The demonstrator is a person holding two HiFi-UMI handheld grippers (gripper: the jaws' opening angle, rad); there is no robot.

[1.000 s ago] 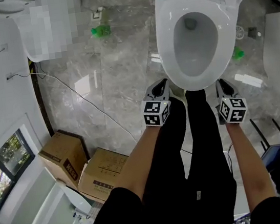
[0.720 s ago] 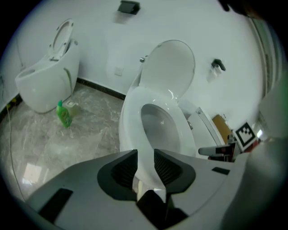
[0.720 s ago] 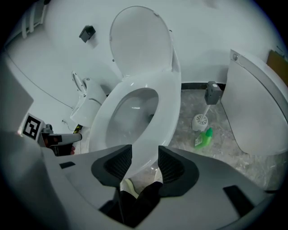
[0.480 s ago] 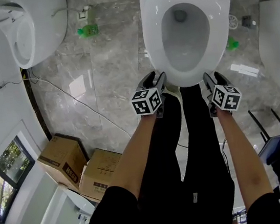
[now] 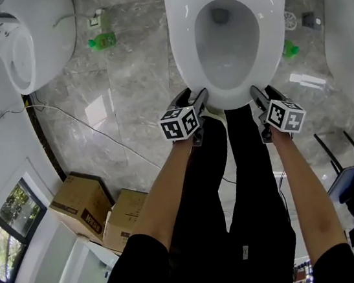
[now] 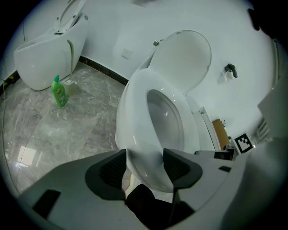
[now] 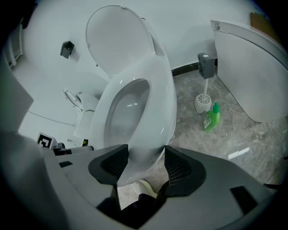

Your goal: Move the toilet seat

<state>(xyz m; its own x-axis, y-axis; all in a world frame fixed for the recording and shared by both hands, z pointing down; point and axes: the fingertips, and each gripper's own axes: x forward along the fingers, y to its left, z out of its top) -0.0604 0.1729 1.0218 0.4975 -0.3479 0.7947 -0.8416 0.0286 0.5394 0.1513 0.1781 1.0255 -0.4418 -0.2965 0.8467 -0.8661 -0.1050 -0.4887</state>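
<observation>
- The toilet seat (image 5: 182, 42) is lying flat on the bowl, with the lid (image 6: 184, 58) standing up behind it against the wall.
- The left gripper (image 5: 194, 97) is hovering at the front left of the seat. Its jaws have just been opening and are now standing wide apart. In the left gripper view the front edge of the seat is showing in the gap, but the pads are not clamping it.
- The right gripper (image 5: 263, 93) is sitting at the front right of the seat. Its jaws have also just been opening and are released, with the front edge of the seat showing between them and nothing gripped.
- The person's legs (image 5: 235, 182), in black trousers, are standing just in front of the bowl, between the two arms.
- A toilet brush (image 7: 204, 96) and a green bottle (image 7: 211, 117) are standing together on the marble floor (image 5: 127, 112) to the right of the toilet.
- Another green bottle (image 5: 103, 41) is standing to the left, near another white toilet (image 5: 32, 40).
- Two cardboard boxes (image 5: 81, 200) are sitting side by side at the lower left.
</observation>
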